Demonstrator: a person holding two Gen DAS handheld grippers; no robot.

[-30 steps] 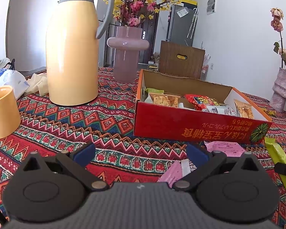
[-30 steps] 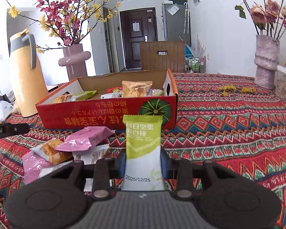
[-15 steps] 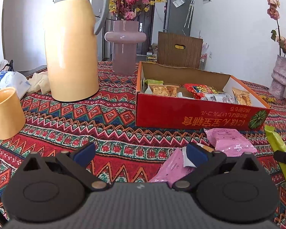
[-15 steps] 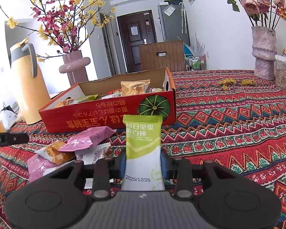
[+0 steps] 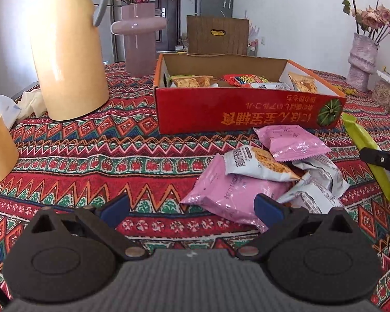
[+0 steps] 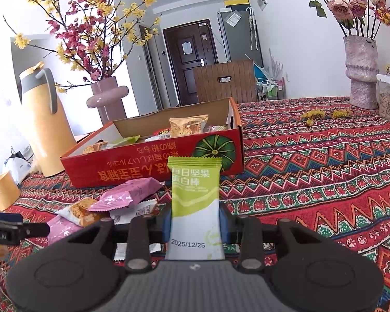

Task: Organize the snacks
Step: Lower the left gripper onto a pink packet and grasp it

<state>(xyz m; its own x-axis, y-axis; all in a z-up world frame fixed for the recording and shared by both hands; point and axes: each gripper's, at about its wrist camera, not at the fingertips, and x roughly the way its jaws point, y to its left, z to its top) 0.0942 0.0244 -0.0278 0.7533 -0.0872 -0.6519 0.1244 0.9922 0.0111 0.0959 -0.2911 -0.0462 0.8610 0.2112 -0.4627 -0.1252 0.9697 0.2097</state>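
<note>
Clamped in my right tool [image 6: 195, 223] stands a green-and-white snack bar [image 6: 195, 202], upright, stamped "2025/12/25". My left tool [image 5: 192, 208] gapes empty over pink packets [image 5: 231, 192] on the desk [image 5: 91, 156]. Beyond sits the red box [image 6: 153, 163], its lettering upside down.

A woven, matt patterned red tablecloth [image 5: 96, 156] lies under a red cardboard box [image 5: 247, 109] with plain brown inner walls. The crinkled pink foil snack packets [image 5: 293, 143] gleam. The tall yellow plastic thermos jug [image 5: 67, 59] and mauve vase [image 5: 139, 39] look smooth and glossy.
</note>
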